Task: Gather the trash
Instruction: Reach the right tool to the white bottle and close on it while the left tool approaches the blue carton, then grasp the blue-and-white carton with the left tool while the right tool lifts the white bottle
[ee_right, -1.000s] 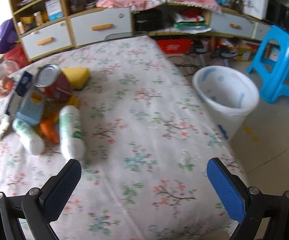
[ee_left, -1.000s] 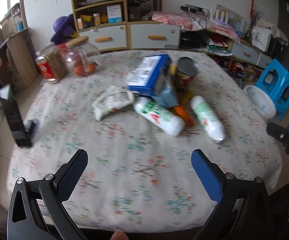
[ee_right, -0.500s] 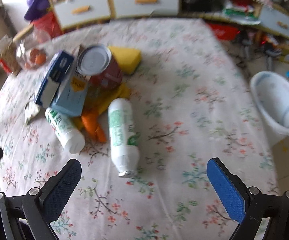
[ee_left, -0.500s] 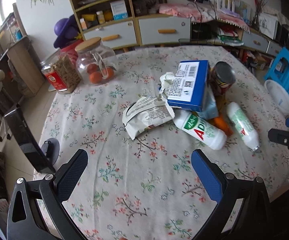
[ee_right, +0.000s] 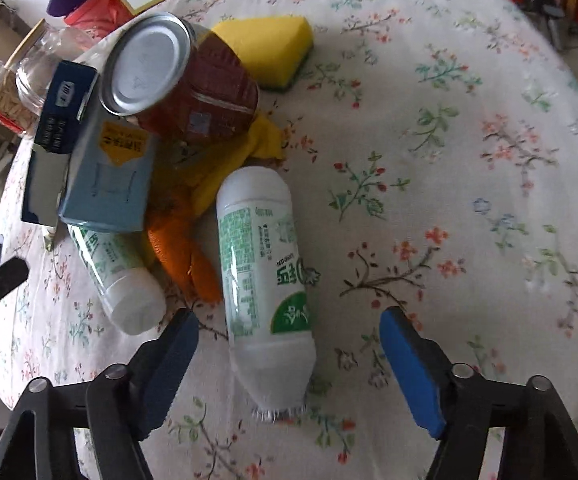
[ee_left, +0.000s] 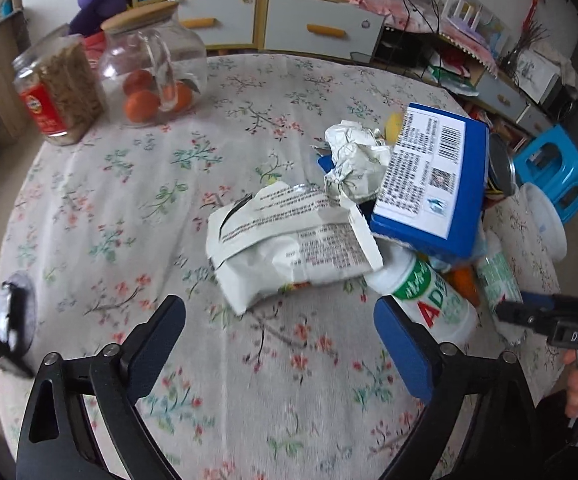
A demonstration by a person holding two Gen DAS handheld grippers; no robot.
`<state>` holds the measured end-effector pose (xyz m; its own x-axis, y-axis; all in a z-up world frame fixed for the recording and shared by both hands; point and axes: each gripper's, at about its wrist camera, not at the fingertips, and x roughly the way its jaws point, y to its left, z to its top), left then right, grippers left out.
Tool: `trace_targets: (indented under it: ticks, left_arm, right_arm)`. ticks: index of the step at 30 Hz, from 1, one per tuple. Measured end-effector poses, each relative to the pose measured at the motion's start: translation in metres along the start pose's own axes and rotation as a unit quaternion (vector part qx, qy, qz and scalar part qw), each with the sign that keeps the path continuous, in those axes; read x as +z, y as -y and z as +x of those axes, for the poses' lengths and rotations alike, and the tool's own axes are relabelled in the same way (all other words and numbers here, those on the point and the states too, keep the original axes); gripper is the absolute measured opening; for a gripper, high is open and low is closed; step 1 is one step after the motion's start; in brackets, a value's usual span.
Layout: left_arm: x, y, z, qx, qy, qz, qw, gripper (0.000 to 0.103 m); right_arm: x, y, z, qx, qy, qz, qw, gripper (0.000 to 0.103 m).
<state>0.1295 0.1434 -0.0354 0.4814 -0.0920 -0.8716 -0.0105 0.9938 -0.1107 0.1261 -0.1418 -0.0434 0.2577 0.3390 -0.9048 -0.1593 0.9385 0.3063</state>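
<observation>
1. Left gripper [ee_left: 279, 322]: jaws apart and closing, nothing between them, just short of the white snack bag [ee_left: 289, 240].
2. Right gripper [ee_right: 289, 346]: jaws closing, astride the lying white yogurt bottle [ee_right: 267, 272], pads not touching it.

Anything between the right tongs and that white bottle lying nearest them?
Nothing visible. The bottle lies on bare cloth with its lower end already between the closing right tongs, pads not yet touching. The orange peel lies against its left side, and the second bottle lies beyond that.
</observation>
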Motion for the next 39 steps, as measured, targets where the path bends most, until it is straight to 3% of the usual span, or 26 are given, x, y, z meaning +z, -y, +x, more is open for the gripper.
trace_targets:
  ticks: [4, 8, 14, 16, 18, 21, 24, 27, 29, 32, 33, 34, 36, 39]
  left_arm:
    - [0.011, 0.008, 0.009, 0.011, 0.023, 0.029, 0.9993, 0.095]
    - [0.015, 0.015, 0.024, 0.034, 0.016, 0.063, 0.9973, 0.083]
    - [0.019, 0.007, 0.038, 0.053, 0.006, 0.073, 0.9959, 0.044]
    - [0.018, -0.001, 0.038, 0.046, -0.001, 0.059, 0.9972, 0.018]
    - [0.014, -0.007, 0.038, 0.033, -0.005, 0.046, 0.9984, 0.016]
    - [0.012, -0.008, 0.034, 0.043, 0.003, 0.048, 0.9979, 0.000]
    - [0.012, -0.014, 0.022, 0.031, 0.016, 0.020, 0.9992, 0.000]
    - [0.013, -0.027, 0.009, -0.009, 0.019, -0.035, 0.9992, 0.000]
    - [0.010, -0.036, 0.004, -0.046, 0.008, -0.083, 0.9955, 0.002]
    - [0.004, -0.048, 0.004, -0.100, -0.019, -0.150, 0.9834, 0.005]
    - [0.003, -0.049, 0.004, -0.111, -0.027, -0.168, 0.9791, 0.017]
    - [0.001, -0.047, 0.002, -0.117, -0.029, -0.177, 0.9767, 0.041]
    - [0.000, -0.043, -0.003, -0.128, -0.023, -0.195, 0.9720, 0.065]
    - [0.003, -0.035, -0.014, -0.128, -0.012, -0.203, 0.9707, 0.066]
  right_arm:
    - [0.001, 0.001, 0.011, 0.020, -0.015, 0.007, 1.000, 0.065]
    - [0.009, -0.009, 0.012, 0.018, -0.012, -0.022, 1.000, 0.042]
    - [0.016, -0.011, 0.018, 0.014, -0.011, -0.035, 0.999, 0.040]
    - [0.017, -0.008, 0.013, 0.019, -0.008, -0.032, 0.999, 0.040]
    - [0.016, -0.004, 0.003, 0.027, -0.003, -0.023, 0.999, 0.040]
    - [0.017, 0.005, -0.010, 0.029, 0.010, -0.012, 0.999, 0.040]
    - [0.017, 0.018, -0.020, 0.027, 0.022, -0.002, 0.999, 0.040]
    - [0.010, 0.025, -0.029, 0.024, 0.033, 0.005, 0.999, 0.040]
    - [0.006, 0.030, -0.035, 0.024, 0.039, 0.010, 0.999, 0.040]
    - [0.001, 0.037, -0.043, 0.024, 0.045, 0.015, 0.999, 0.040]
    - [0.001, 0.037, -0.043, 0.023, 0.046, 0.016, 0.999, 0.040]
    - [0.001, 0.039, -0.044, 0.021, 0.046, 0.016, 0.999, 0.040]
    - [0.001, 0.043, -0.045, 0.019, 0.046, 0.021, 0.999, 0.040]
    - [0.000, 0.047, -0.045, 0.020, 0.046, 0.029, 0.998, 0.040]
